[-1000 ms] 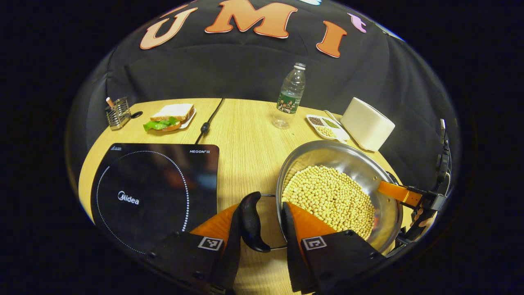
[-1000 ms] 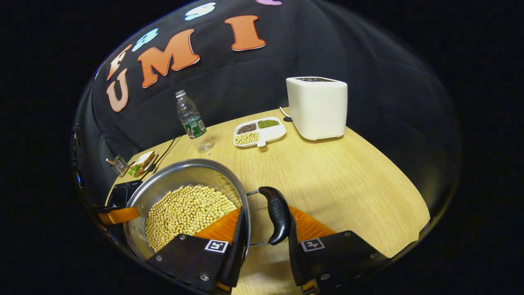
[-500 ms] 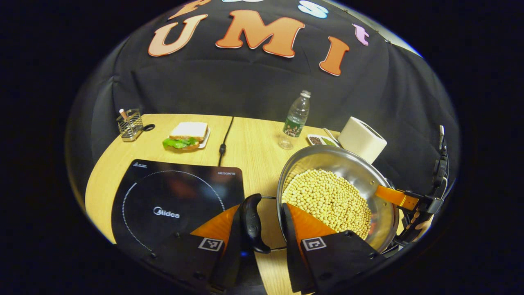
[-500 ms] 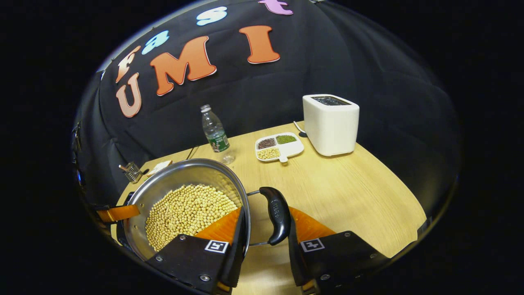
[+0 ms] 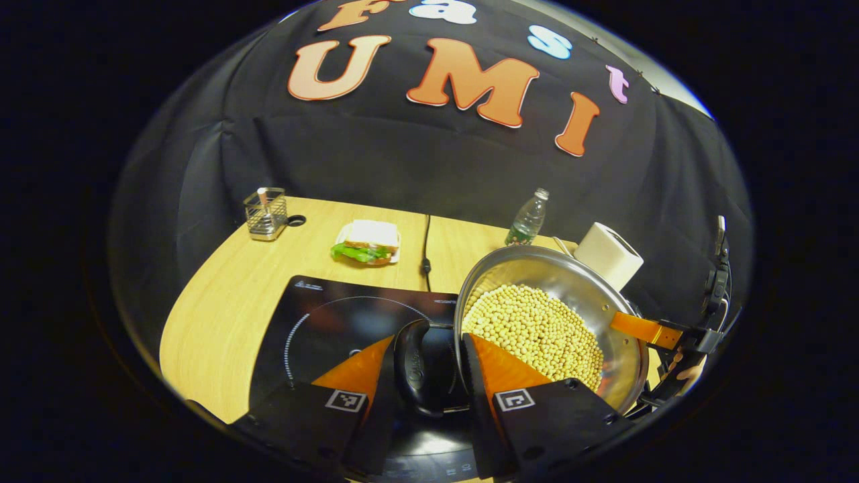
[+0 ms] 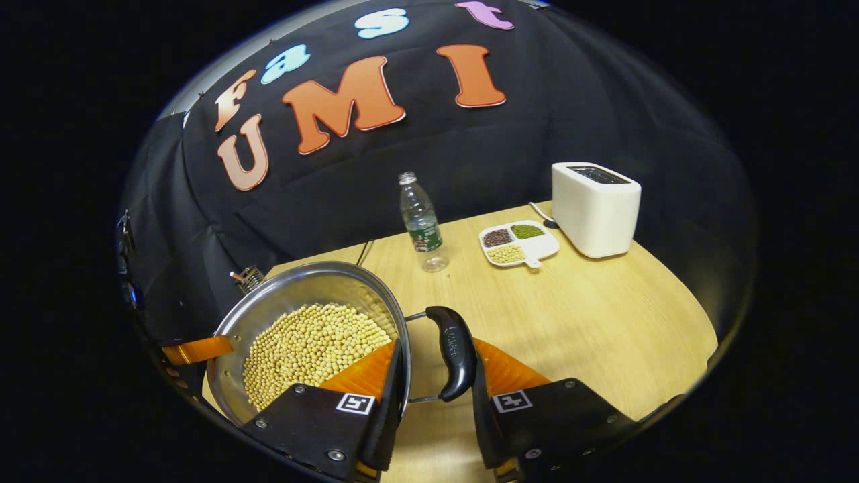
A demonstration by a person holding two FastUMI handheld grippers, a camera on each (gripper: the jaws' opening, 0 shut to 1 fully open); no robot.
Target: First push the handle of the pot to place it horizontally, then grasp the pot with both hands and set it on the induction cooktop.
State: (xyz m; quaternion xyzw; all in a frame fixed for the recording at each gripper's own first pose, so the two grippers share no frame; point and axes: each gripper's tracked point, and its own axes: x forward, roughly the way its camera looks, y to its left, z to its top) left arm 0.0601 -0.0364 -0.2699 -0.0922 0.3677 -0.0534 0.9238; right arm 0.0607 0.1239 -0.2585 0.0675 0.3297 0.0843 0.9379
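The left gripper (image 5: 429, 369) and right gripper (image 6: 435, 365) are each closed around a pot (image 5: 570, 282) handle. Beside the pot, the induction cooktop (image 5: 322, 315) lettering is too small to be read, and the bean dish (image 6: 518, 243) is hidden behind the pot in the left gripper view.

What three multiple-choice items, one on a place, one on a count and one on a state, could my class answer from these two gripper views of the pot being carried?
1. What lies under the pot handle held by the left gripper?
A. bare wood
B. the induction cooktop
C. the sandwich

2. How many compartments of the white divided dish hold seeds?
A. two
B. three
C. five

3. What is the pot filled with?
A. water
B. nothing
C. pale soybeans

Answers: 1 B, the left gripper view shows the dark glass top beneath the left handle. 2 B, the right gripper view shows dark, green and pale heaps in separate sections. 3 C, round pale beans cover the pot's bottom in both views.
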